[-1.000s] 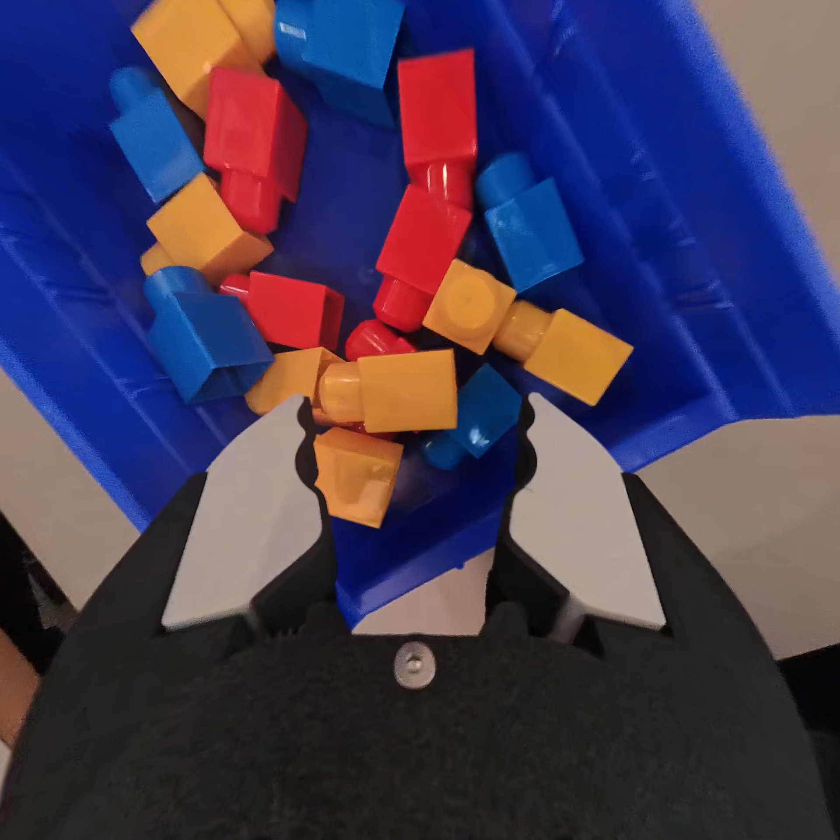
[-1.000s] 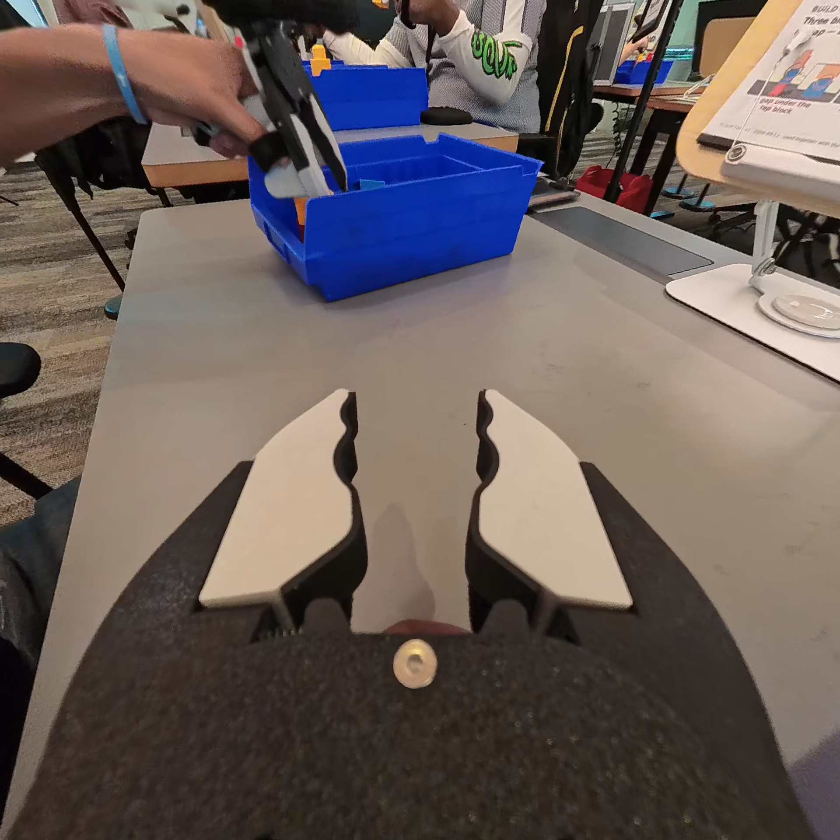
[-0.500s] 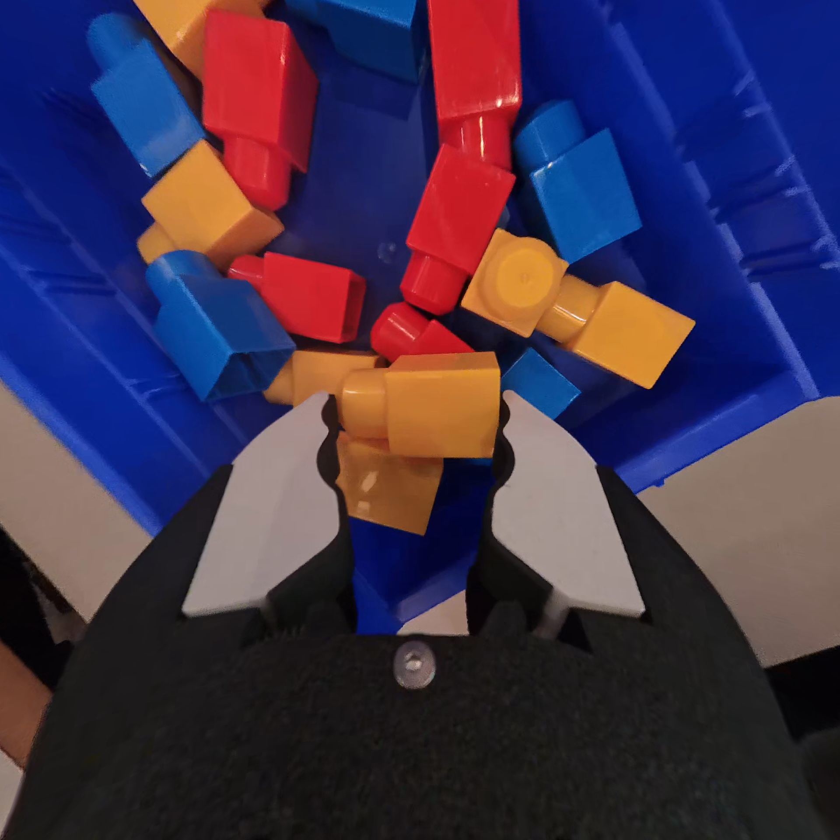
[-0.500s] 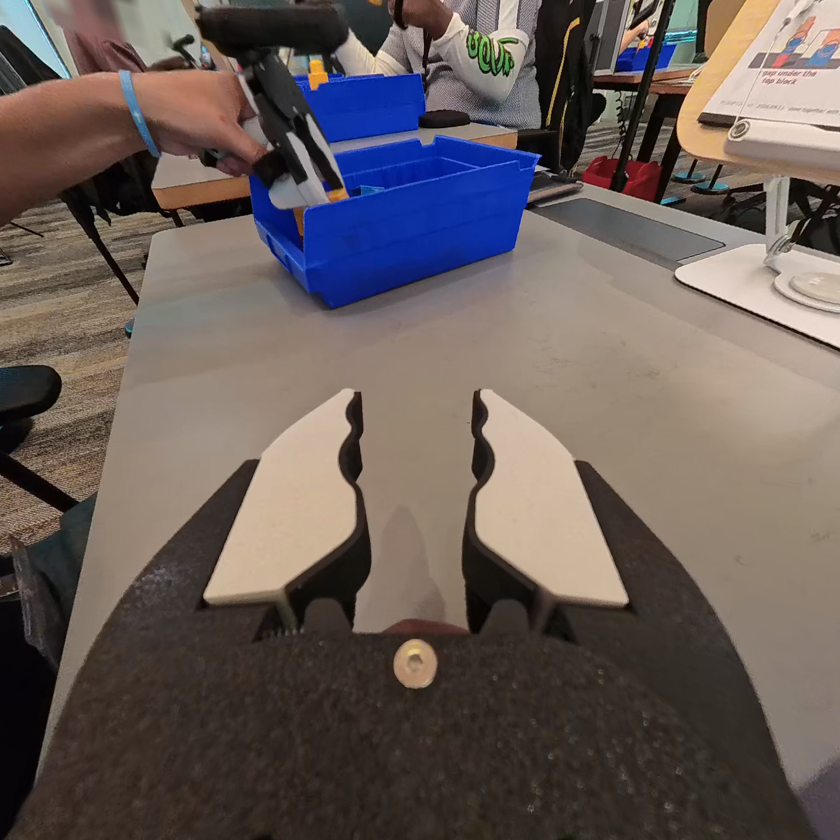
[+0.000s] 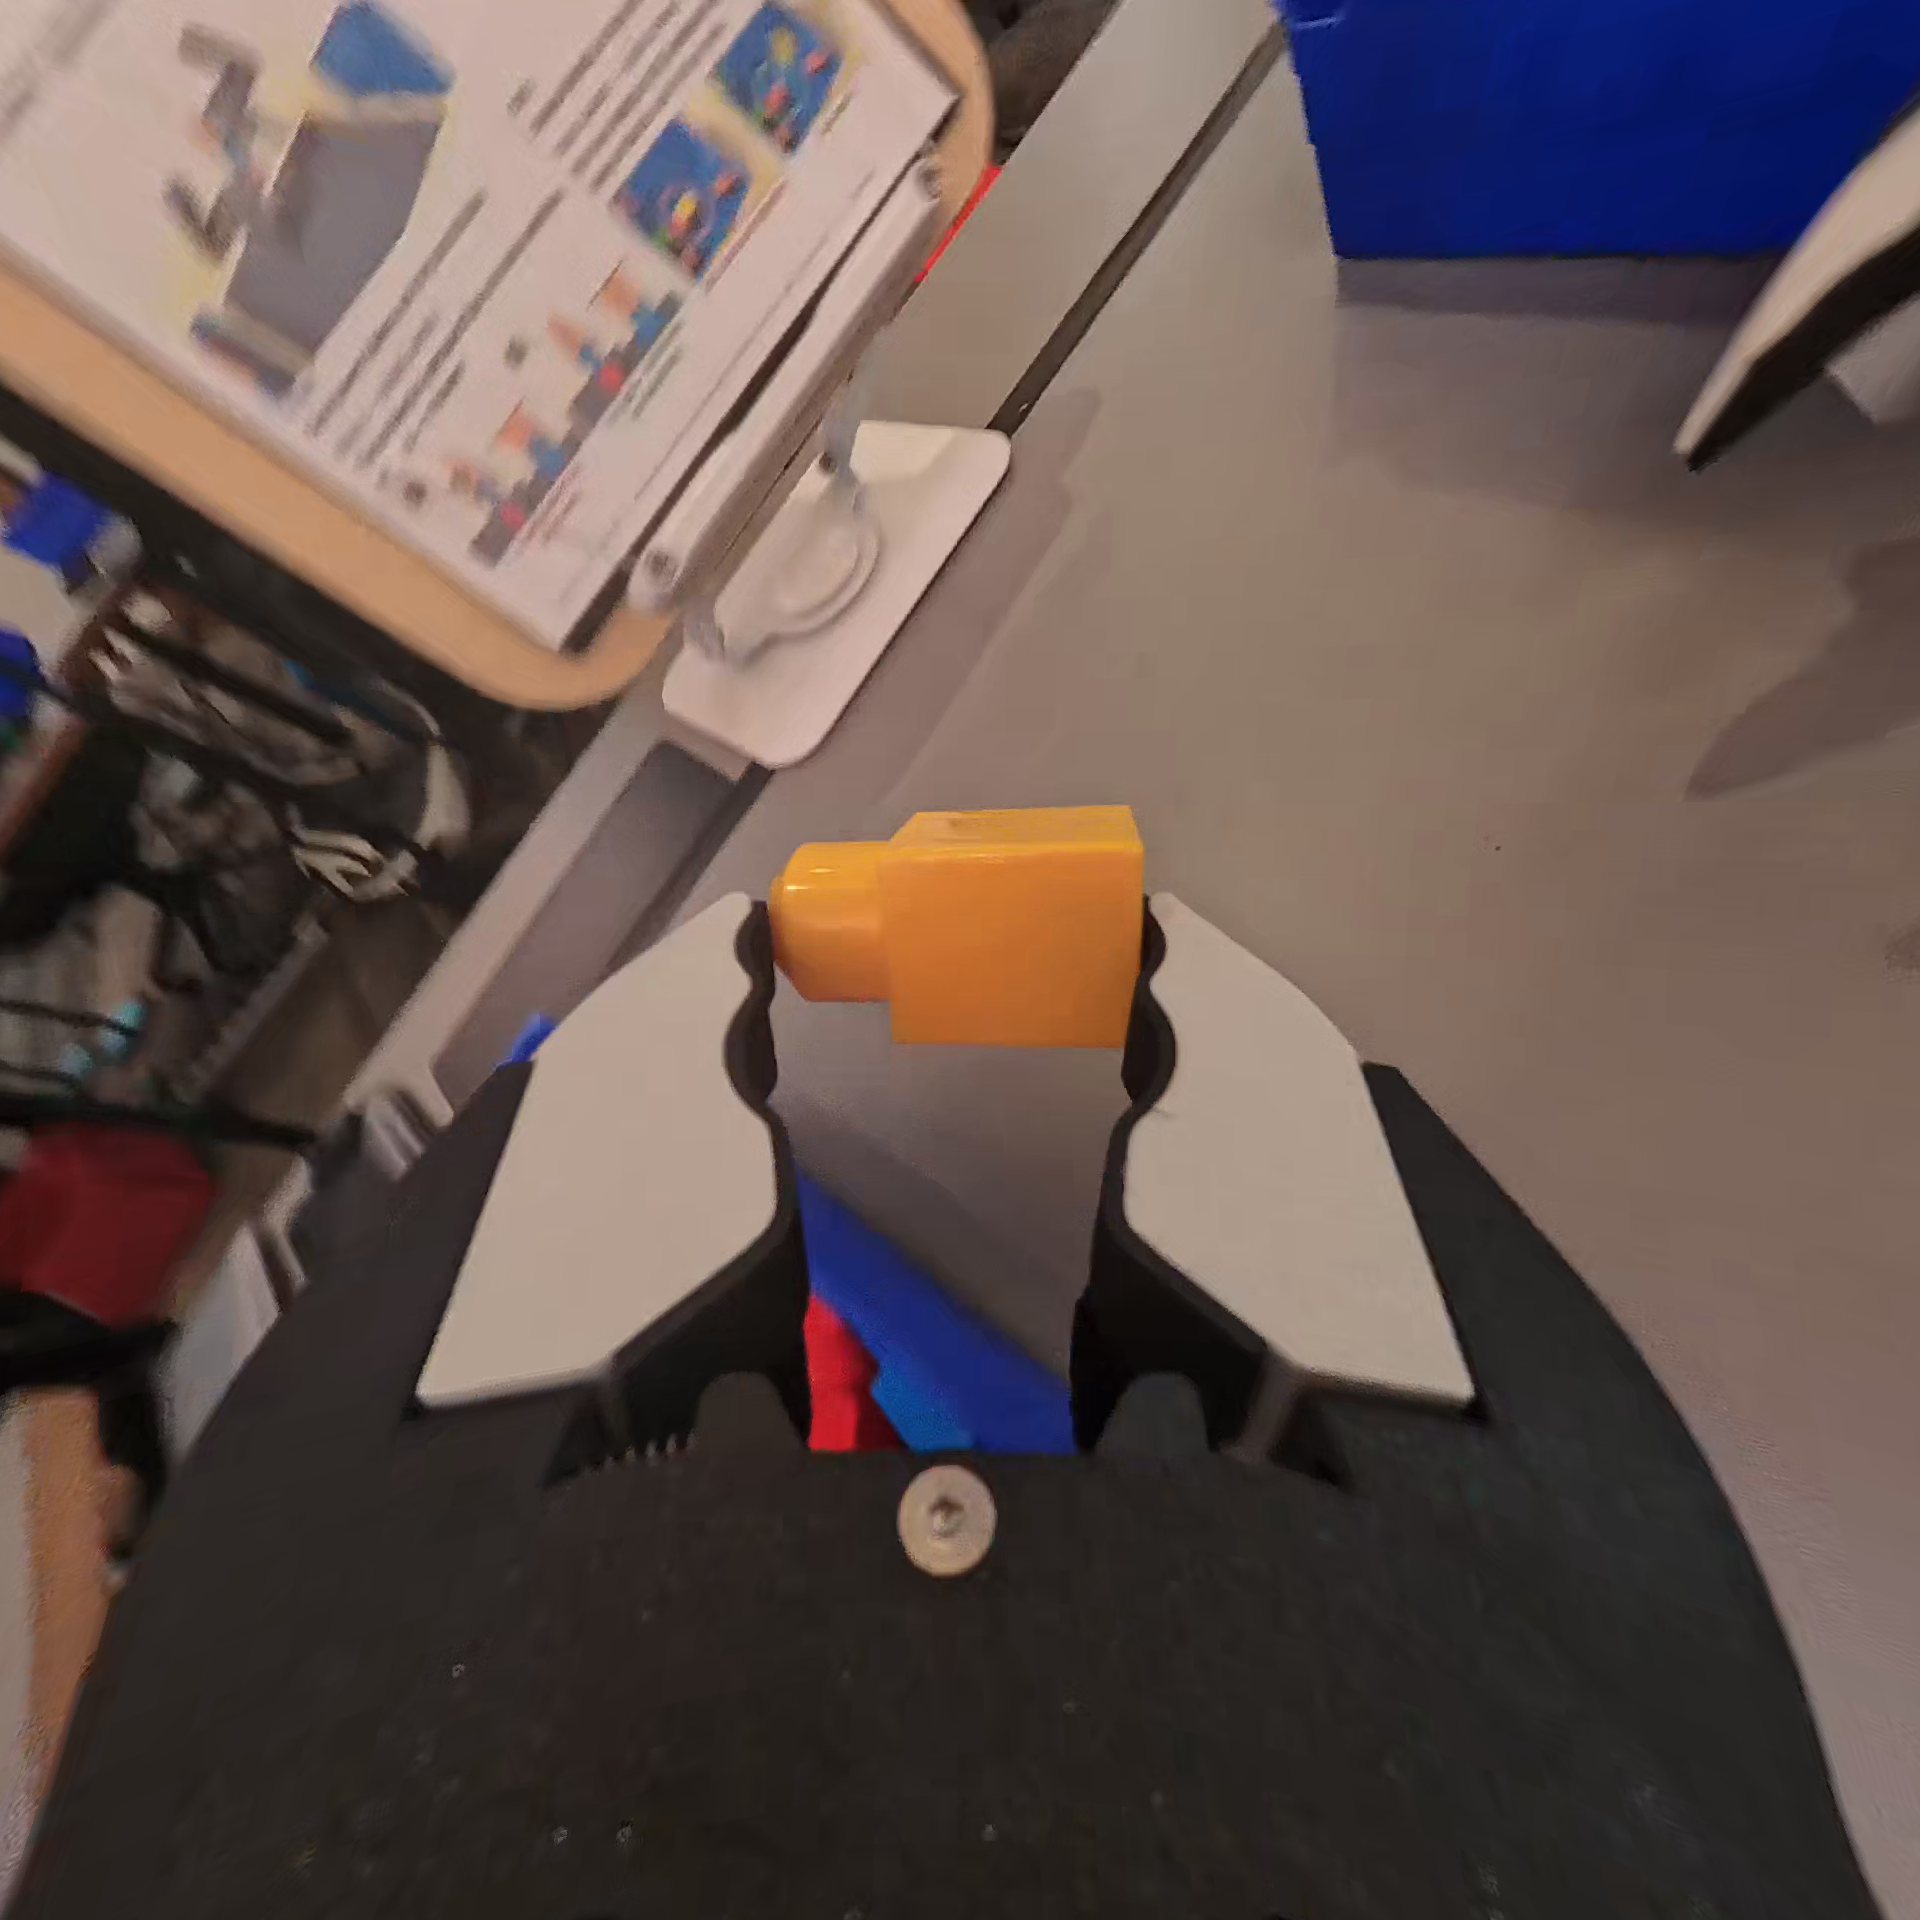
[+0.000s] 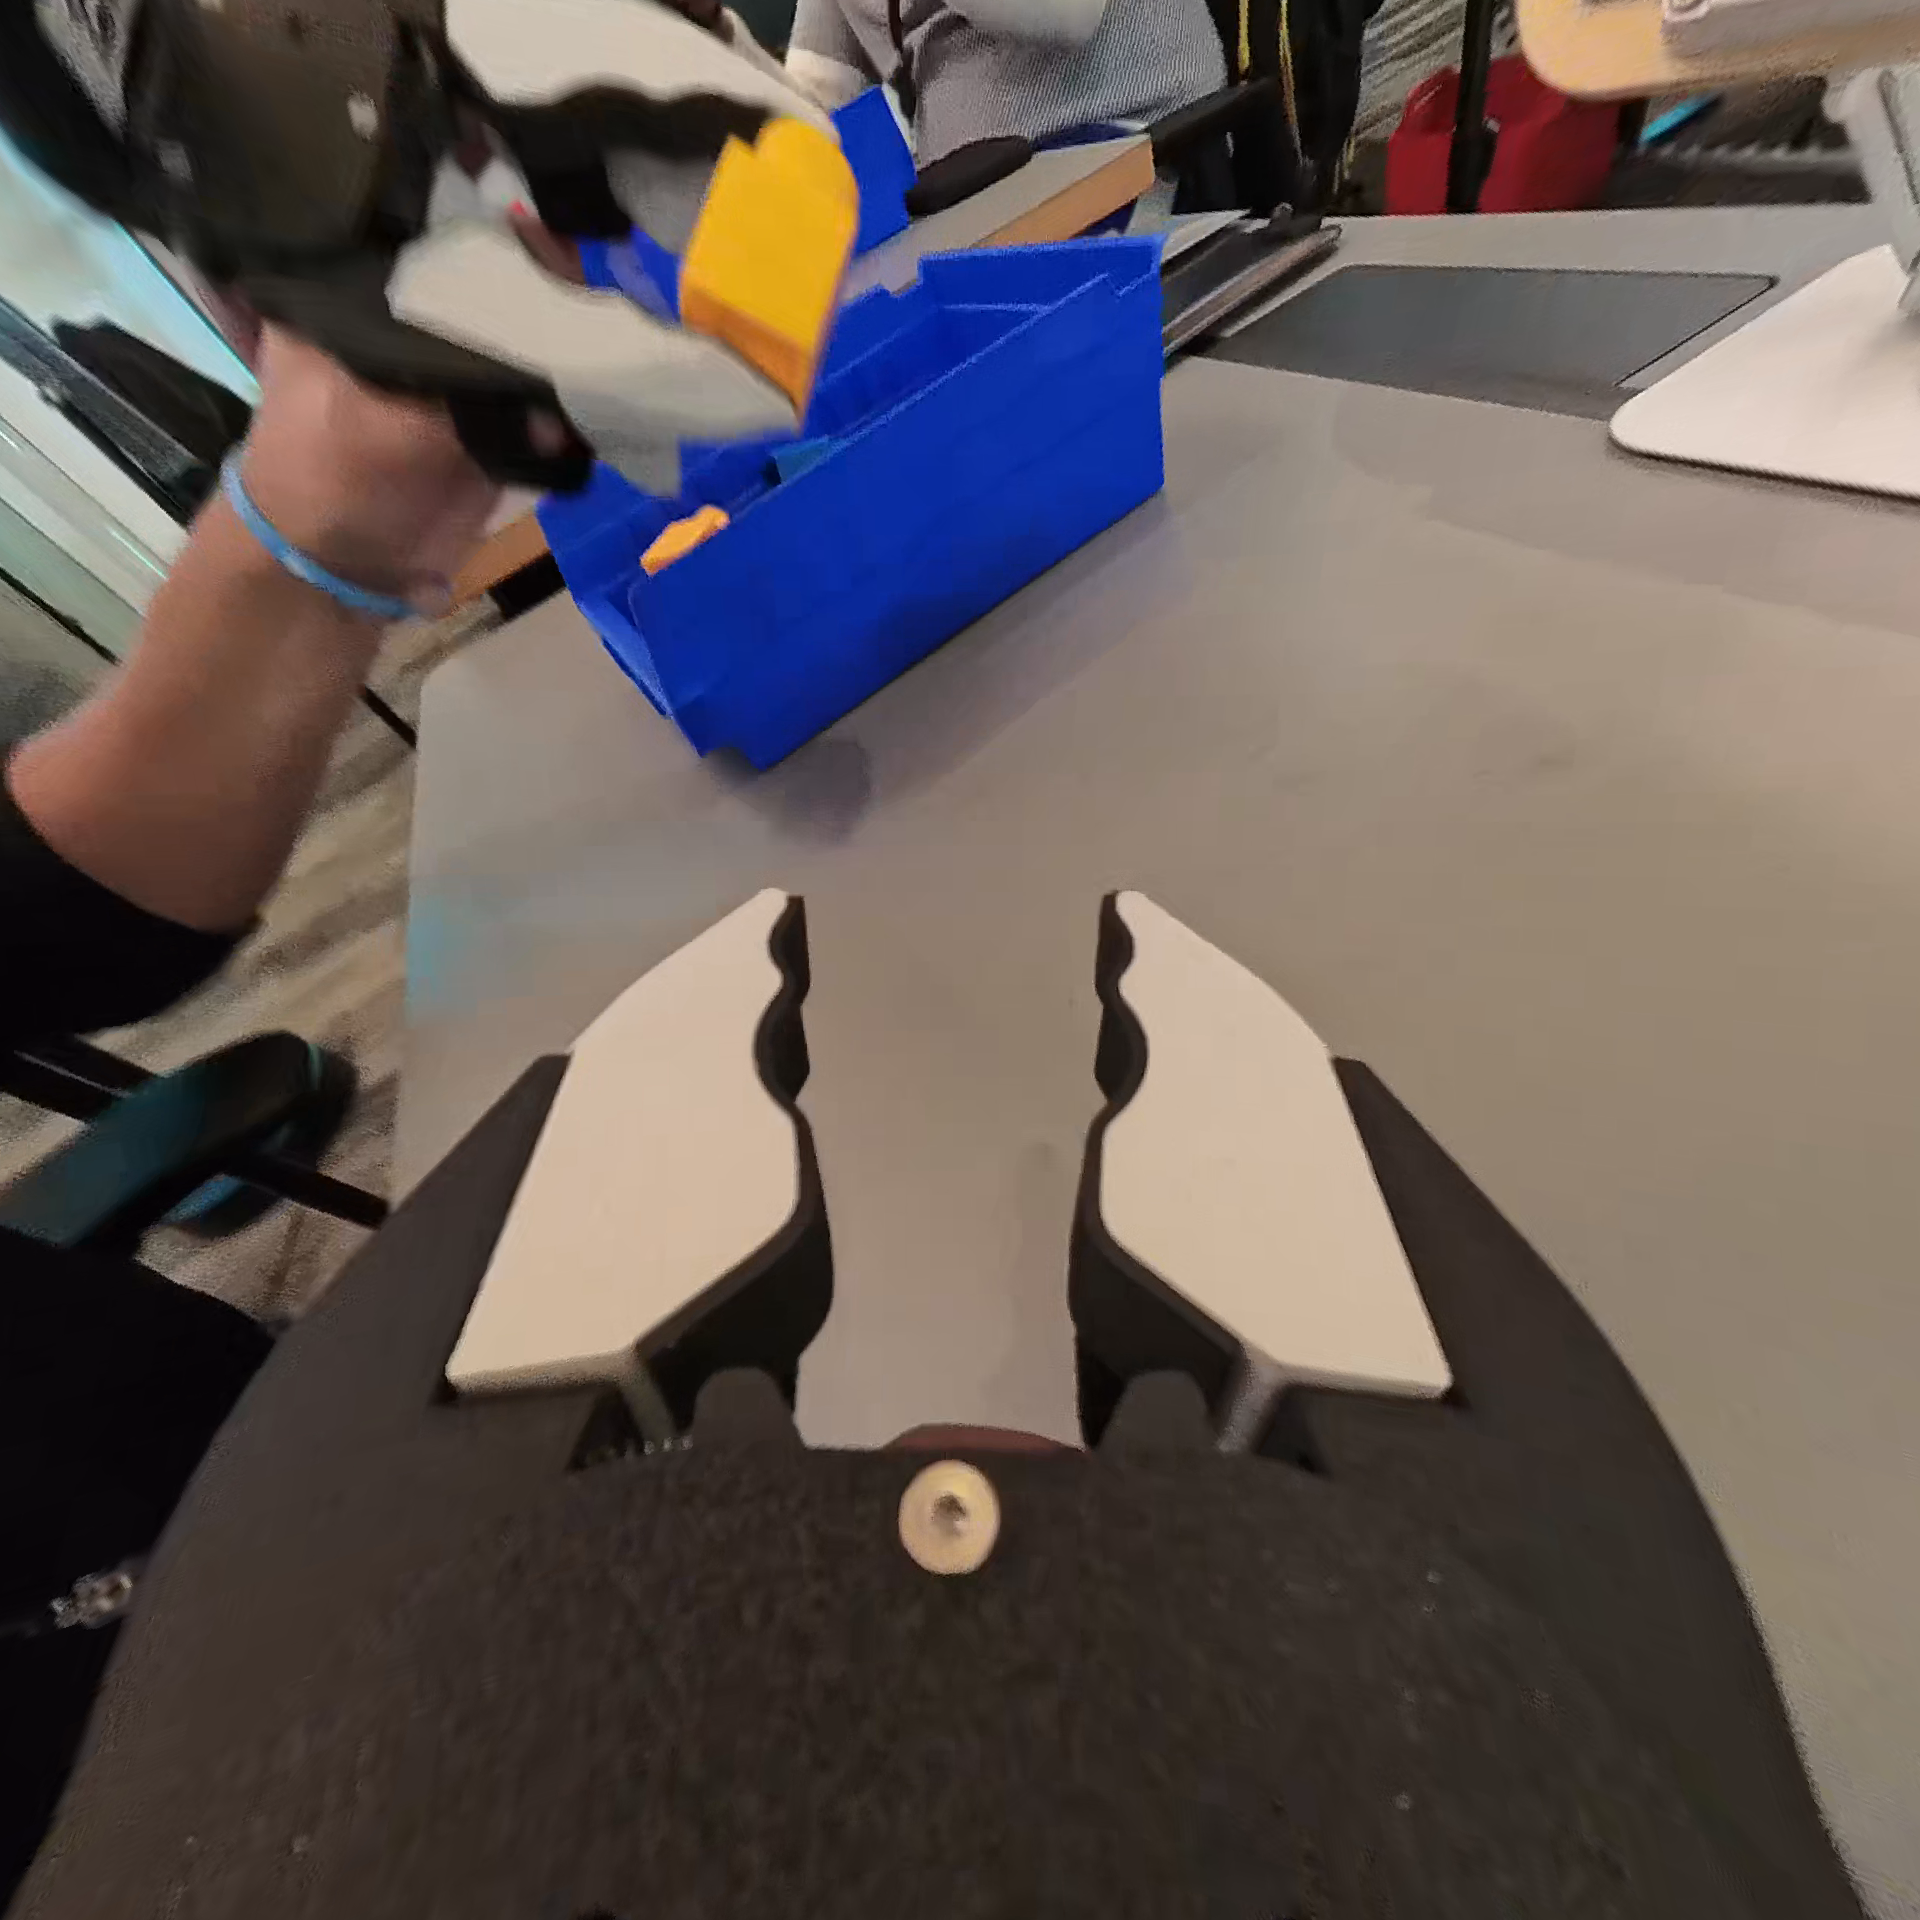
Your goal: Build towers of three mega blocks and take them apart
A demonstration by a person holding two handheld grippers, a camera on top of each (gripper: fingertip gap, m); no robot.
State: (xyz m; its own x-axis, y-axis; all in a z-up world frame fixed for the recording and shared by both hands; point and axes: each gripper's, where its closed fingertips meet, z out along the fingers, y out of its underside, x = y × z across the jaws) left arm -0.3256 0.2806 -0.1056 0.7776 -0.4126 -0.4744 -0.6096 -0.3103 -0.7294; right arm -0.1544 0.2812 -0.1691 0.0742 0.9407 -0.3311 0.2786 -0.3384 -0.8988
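Observation:
My left gripper point(image 5: 951, 920) is shut on a yellow mega block point(image 5: 987, 930), held sideways with its stud to the left, in the air above the grey table point(image 5: 1455, 831). In the right wrist view the left gripper point(image 6: 769, 260) holds the same yellow block point(image 6: 764, 260) above the blue bin point(image 6: 914, 551). My right gripper point(image 6: 951, 920) is open and empty, low over the table point(image 6: 1455, 779), short of the bin. A finger of it shows at the right edge of the left wrist view point(image 5: 1808, 312). A yellow block point(image 6: 681, 540) shows inside the bin; a red block point(image 5: 836, 1382) shows below.
A tilted board with instruction sheets point(image 5: 468, 291) stands on a white base point(image 5: 842, 592) at the table's far side; the base also shows in the right wrist view point(image 6: 1787, 395). A second blue bin point(image 5: 1590, 125) sits at the top right. Chairs and a seated person point(image 6: 997, 73) lie beyond the table.
My left gripper has closed on the yellow block, lifted it out of the bin and swung toward the table. My right gripper has stayed open and moved a little closer to the bin.

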